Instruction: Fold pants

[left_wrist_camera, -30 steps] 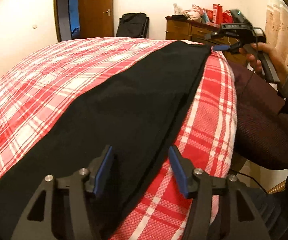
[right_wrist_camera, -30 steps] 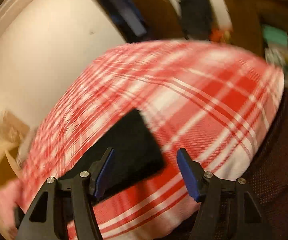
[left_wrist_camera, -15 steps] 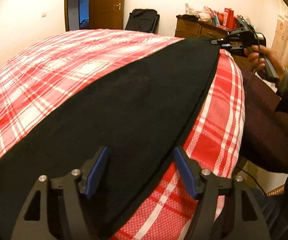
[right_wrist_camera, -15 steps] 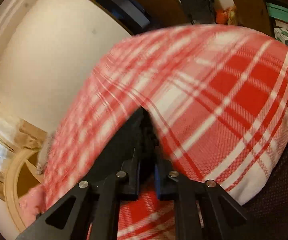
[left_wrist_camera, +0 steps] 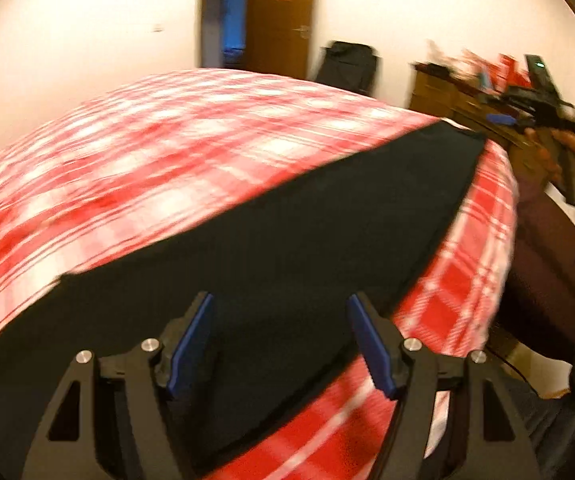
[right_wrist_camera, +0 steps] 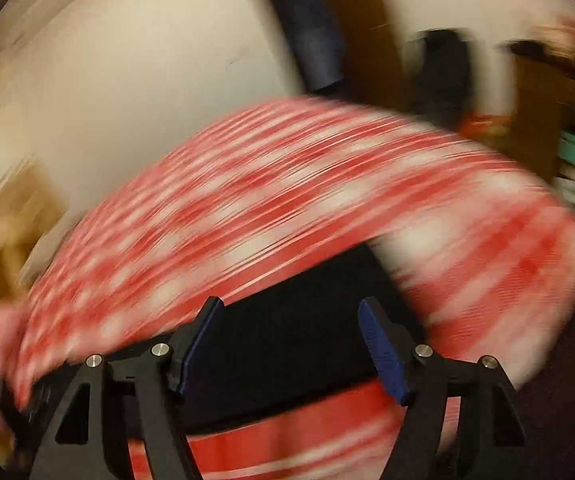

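Observation:
Black pants (left_wrist_camera: pixel 307 232) lie flat in a long strip along the near edge of a red and white plaid bed (left_wrist_camera: pixel 167 152). My left gripper (left_wrist_camera: pixel 283 344) hovers open above the wide end of the pants with nothing between its blue pads. In the left wrist view the right gripper (left_wrist_camera: pixel 503 120), held by a hand (left_wrist_camera: pixel 567 160), hangs beyond the far narrow end of the pants. The right wrist view is blurred: my right gripper (right_wrist_camera: pixel 293 344) stands open over the black leg end (right_wrist_camera: pixel 307 332), holding nothing.
A brown door (left_wrist_camera: pixel 279 20) and a dark doorway are in the far wall. A black chair (left_wrist_camera: pixel 347 66) and a wooden dresser (left_wrist_camera: pixel 447 92) with clutter stand behind the bed. A person's dark maroon leg (left_wrist_camera: pixel 547 260) sits at the bed's right edge.
The right gripper, shut on the leg end half a second ago, has opened and pulled back. The left gripper stayed open and swung left over the pants. Both views are blurred by motion.

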A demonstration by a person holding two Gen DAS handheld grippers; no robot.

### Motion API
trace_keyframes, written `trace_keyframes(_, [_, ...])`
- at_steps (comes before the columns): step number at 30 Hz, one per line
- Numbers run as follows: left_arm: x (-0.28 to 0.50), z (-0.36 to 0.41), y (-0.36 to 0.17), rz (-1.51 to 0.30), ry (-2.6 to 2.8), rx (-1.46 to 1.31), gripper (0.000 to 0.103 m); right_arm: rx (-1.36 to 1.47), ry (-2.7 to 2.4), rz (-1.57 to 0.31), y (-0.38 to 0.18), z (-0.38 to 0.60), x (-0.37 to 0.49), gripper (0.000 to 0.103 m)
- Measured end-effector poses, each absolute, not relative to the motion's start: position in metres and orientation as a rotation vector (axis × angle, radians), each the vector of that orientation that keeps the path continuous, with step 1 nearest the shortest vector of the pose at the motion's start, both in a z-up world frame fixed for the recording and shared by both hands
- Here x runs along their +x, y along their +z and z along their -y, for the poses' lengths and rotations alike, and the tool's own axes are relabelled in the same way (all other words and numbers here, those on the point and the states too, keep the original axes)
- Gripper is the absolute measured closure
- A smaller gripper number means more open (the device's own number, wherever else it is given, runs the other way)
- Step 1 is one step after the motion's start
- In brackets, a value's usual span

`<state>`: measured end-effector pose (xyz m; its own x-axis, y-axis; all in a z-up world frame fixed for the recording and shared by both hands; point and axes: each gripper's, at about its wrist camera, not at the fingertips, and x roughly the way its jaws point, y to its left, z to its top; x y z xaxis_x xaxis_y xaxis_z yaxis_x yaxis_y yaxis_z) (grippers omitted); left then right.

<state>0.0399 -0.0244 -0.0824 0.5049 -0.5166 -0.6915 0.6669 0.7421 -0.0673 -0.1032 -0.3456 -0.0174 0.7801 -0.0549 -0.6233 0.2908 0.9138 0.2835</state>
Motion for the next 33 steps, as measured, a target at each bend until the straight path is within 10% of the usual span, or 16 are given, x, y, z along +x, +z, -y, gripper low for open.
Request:
trace_keyframes(16, [0.071, -0.265, -0.098, -0.836, 0.018, -0.028, 0.031, 0.028, 0.336, -0.869, -0.102, 0.124, -0.008, 0.032])
trace_keyframes(29, [0.094, -0.242, -0.125, -0.858, -0.103, -0.132, 0.039, 0.103, 0.299, -0.923, -0.122, 0.115, 0.001, 0.032])
trace_keyframes(33, [0.093, -0.254, -0.120, -0.867, -0.120, -0.171, 0.071, 0.097, 0.301, -0.907, -0.120, 0.111, -0.001, 0.032])
